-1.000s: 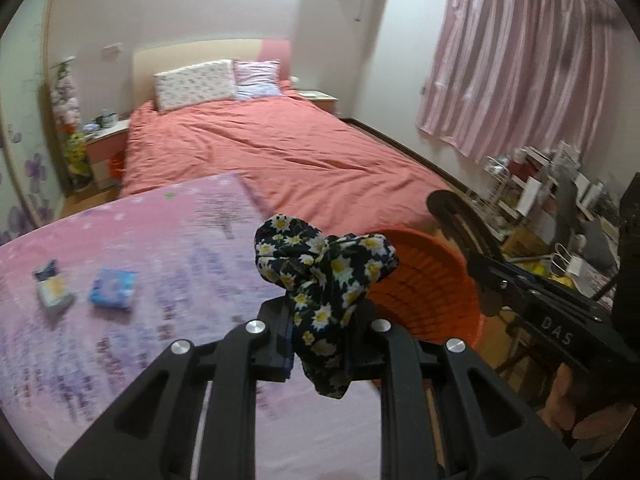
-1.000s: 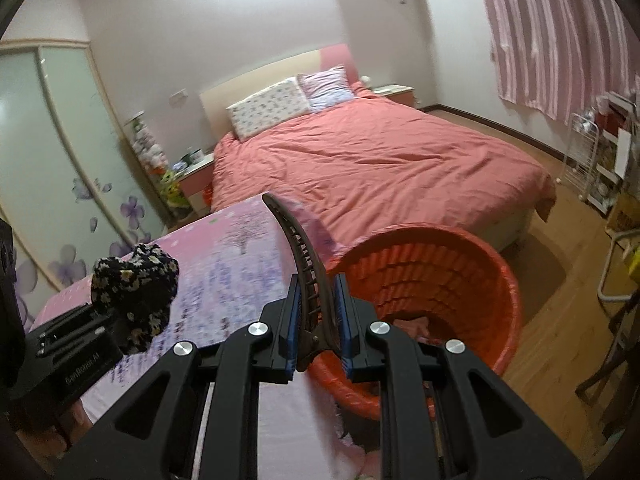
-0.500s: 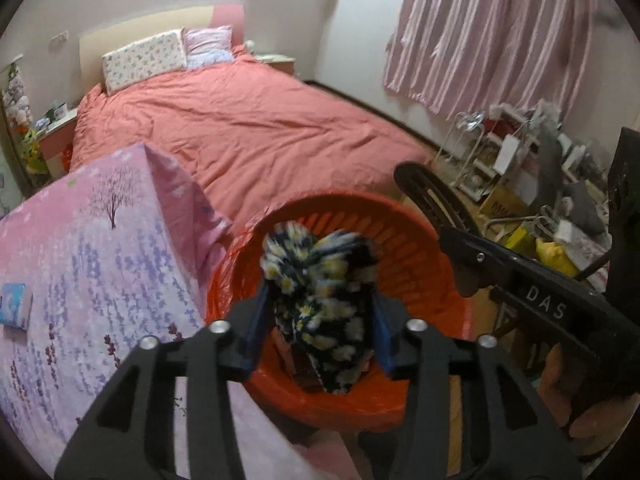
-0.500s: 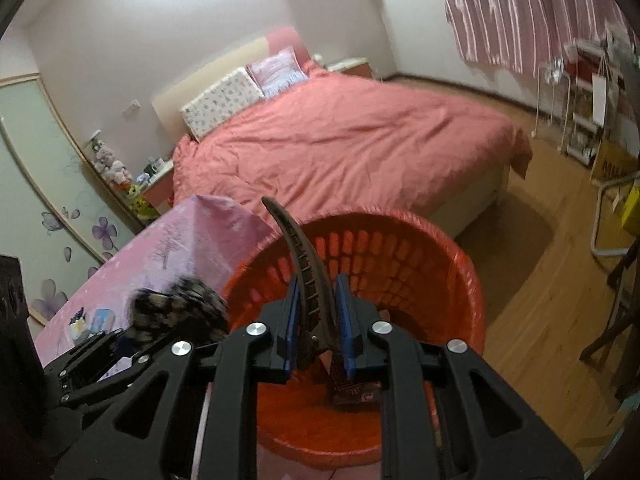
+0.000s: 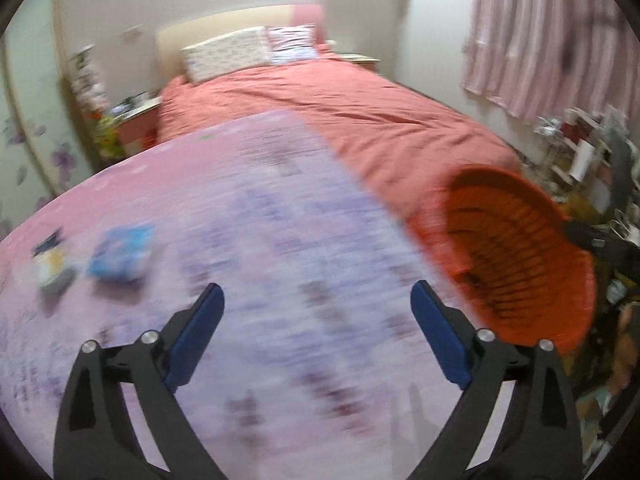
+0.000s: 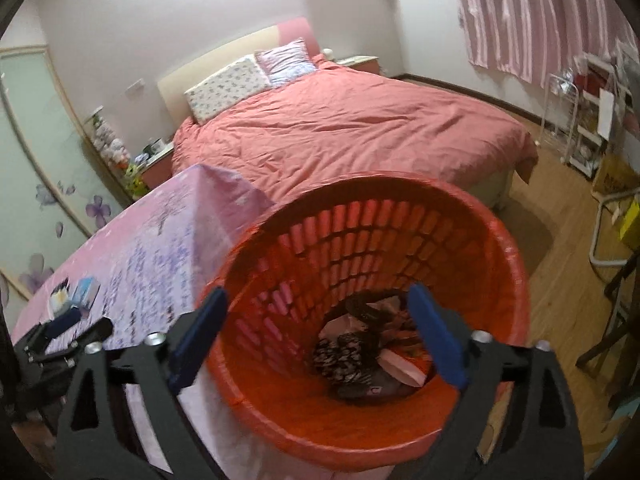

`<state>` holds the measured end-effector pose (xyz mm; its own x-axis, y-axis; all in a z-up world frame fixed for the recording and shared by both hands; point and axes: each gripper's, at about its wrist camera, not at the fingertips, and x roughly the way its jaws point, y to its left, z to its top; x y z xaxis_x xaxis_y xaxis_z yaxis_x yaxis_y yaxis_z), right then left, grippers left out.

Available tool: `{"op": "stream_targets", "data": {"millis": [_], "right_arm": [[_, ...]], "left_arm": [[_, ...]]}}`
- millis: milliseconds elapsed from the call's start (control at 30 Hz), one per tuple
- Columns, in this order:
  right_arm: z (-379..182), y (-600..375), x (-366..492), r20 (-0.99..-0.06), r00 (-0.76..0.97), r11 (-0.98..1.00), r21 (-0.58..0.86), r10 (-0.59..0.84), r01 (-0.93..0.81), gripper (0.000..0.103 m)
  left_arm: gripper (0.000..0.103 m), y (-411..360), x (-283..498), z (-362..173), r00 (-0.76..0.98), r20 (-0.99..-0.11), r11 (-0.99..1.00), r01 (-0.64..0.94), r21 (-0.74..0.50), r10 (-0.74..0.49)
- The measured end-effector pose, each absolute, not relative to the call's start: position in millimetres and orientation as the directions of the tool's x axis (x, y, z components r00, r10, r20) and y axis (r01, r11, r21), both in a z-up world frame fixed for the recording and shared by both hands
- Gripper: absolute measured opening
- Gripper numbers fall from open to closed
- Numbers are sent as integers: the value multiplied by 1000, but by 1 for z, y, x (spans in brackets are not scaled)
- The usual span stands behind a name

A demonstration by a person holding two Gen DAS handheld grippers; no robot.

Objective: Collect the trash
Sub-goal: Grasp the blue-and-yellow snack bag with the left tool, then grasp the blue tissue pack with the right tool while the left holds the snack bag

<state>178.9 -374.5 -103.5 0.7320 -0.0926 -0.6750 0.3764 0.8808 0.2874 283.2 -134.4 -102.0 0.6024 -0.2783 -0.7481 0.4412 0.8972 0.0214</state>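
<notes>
Two small packets are lying near the left edge of the counter, which is wearing a pink and lilac flowered cloth: a dark-and-pale packet farthest left, a blue packet just beside it on its right. Both are blurred in the left wrist view; their print cannot be read.

The left gripper is hanging over the middle of the counter, tilted downward. Its jaws have just been opening and are standing wide apart, released, with nothing between them, only cloth showing beneath.

At the counter's right edge an orange slatted basket is standing on the floor, close against the hanging cloth.

The right gripper is pointing down into the basket's mouth. Its jaws have also just been opening and are spread wide, released, with nothing gripped between them. Down on the basket's bottom a black floral cloth bundle is lying, with a dark curved hair clip behind it and some pink and pale scraps beside it on the right. Whether the bundle and the clip are touching cannot be told.

Behind counter and basket a bed with a coral cover is filling the room; striped pink curtains are hanging at the far right.
</notes>
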Motion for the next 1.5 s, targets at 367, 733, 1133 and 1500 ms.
{"op": "stream_targets", "data": {"millis": [367, 733, 1133, 1500], "right_arm": [[-106, -282, 213, -702, 710, 938, 281, 55, 205, 96], [-119, -229, 246, -742, 661, 949, 276, 111, 150, 96], [-123, -179, 257, -755, 641, 967, 242, 141, 73, 96], [-116, -112, 312, -765, 636, 995, 82, 97, -52, 96]], "left_arm": [[93, 61, 365, -99, 677, -735, 999, -38, 4, 29], [62, 100, 453, -121, 592, -799, 988, -153, 12, 102], [36, 140, 370, -122, 616, -785, 996, 11, 86, 61], [43, 149, 364, -122, 611, -790, 998, -11, 59, 54]]}}
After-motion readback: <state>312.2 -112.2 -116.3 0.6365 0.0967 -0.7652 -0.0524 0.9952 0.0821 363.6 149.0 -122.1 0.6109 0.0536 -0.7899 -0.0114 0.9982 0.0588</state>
